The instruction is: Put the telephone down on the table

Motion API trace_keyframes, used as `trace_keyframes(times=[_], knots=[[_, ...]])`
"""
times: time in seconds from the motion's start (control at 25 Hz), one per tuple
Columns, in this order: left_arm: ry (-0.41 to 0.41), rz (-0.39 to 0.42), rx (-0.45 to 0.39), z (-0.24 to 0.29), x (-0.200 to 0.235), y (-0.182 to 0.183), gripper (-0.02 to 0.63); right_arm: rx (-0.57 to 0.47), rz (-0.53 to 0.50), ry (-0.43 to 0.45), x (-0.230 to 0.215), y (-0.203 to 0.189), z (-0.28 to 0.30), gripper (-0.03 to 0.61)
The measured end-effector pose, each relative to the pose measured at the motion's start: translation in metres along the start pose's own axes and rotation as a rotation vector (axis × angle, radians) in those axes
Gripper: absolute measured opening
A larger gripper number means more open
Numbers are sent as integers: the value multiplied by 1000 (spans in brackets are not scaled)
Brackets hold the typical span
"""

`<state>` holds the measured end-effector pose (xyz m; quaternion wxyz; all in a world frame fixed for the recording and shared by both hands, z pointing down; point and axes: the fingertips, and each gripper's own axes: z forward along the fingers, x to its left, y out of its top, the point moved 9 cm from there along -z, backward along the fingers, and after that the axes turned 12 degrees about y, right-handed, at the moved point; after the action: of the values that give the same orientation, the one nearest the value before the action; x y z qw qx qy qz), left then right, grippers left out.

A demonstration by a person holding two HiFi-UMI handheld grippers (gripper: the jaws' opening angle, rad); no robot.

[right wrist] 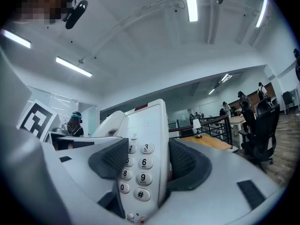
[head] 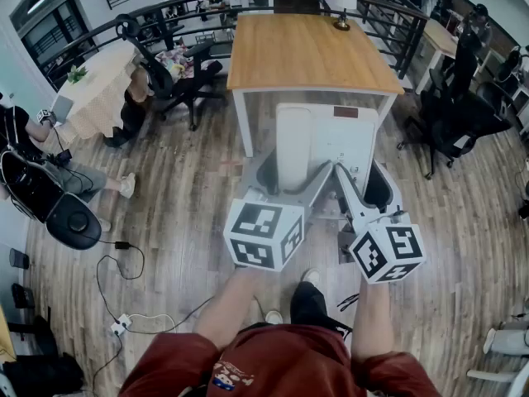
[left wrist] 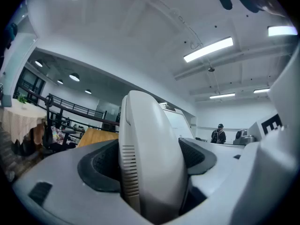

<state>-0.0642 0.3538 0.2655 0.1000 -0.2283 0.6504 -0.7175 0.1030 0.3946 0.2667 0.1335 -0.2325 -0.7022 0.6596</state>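
1. Your left tool (left wrist: 150, 161) is clamped on the telephone (head: 329, 143) at its handset side. The handset (left wrist: 151, 139) fills the gap between the dark pads (left wrist: 100, 166), and both pads bear on it.
2. Your right tool (right wrist: 145, 165) is clamped on the same telephone at its keypad side. One pad lies against the keypad (right wrist: 137, 172) face and the other pad (right wrist: 185, 161) against the back of the body.
3. In the head view the two tools sit side by side, close together, each reaching forward to the telephone's near end.
4. The telephone is carried between the two tools only. It hangs in the air above the wooden floor (head: 182, 213), in front of you.
5. The counter (head: 310, 52) stands just beyond the telephone, which is not on it. The telephone's far end reaches about to the counter's near edge in the head view.
6. A small lamp (head: 345, 2) stands at the counter's far right corner.
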Motion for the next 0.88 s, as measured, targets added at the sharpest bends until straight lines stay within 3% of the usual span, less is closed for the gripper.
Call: trace_keyframes(times=[0.2,0.4,0.6,0.88], knots=[[11,-3,4,-70,-15,5,394,3,9,11,51,9,-47,284],[24,-8,1,-103,-27,2,393,9,5,25,71,12,-73,284],[36,7,3,-116,-37,-1,394,-1,19,38,75,8,-88,284],[70,24,7,-106,-64,-3,393,-8,44,74,47,12,-101,284]])
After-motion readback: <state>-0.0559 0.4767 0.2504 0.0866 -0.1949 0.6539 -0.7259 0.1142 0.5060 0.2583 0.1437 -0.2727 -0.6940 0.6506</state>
